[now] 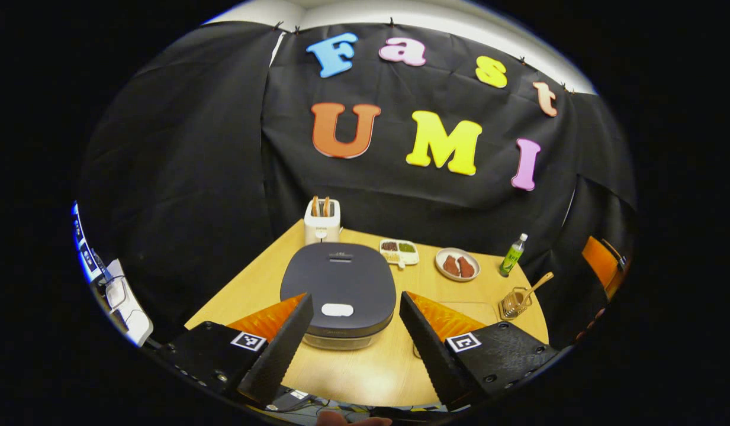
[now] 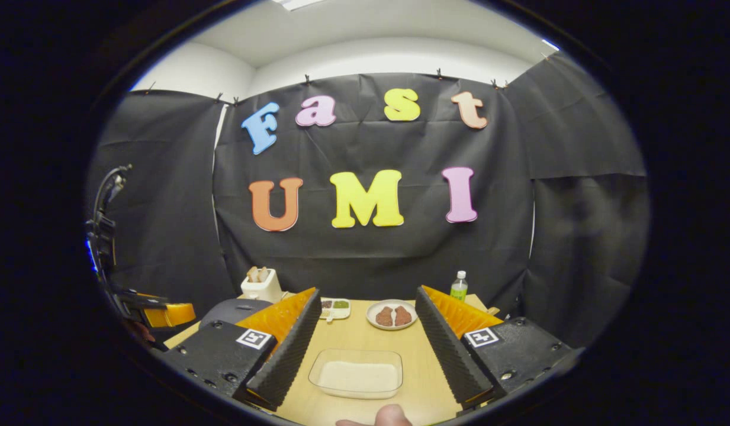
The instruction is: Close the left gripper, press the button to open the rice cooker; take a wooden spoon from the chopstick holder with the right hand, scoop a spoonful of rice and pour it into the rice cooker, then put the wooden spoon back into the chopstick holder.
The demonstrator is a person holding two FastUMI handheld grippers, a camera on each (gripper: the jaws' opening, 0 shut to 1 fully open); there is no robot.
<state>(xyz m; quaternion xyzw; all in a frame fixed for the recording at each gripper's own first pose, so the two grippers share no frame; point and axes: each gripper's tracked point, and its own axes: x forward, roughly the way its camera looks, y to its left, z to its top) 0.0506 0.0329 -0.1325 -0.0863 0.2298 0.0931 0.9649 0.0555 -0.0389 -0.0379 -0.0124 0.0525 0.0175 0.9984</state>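
The dark rice cooker (image 1: 338,288) sits shut on the wooden table, its white button (image 1: 337,309) at the lid's front edge. My left gripper (image 1: 355,305) hovers open in front of it, the button lying between the fingers' lines. A wire chopstick holder (image 1: 514,303) with a wooden spoon (image 1: 537,285) leaning out stands at the table's right. In the right gripper view, my right gripper (image 2: 367,299) is open above a clear container of rice (image 2: 356,373). The cooker's lid (image 2: 231,310) peeks out behind its left finger.
A white toaster (image 1: 322,220) stands behind the cooker. A divided dish of beans (image 1: 398,251), a plate with two brown pieces (image 1: 457,264) and a green bottle (image 1: 513,254) line the back of the table. The other gripper (image 2: 160,313) appears at the far left of the right gripper view.
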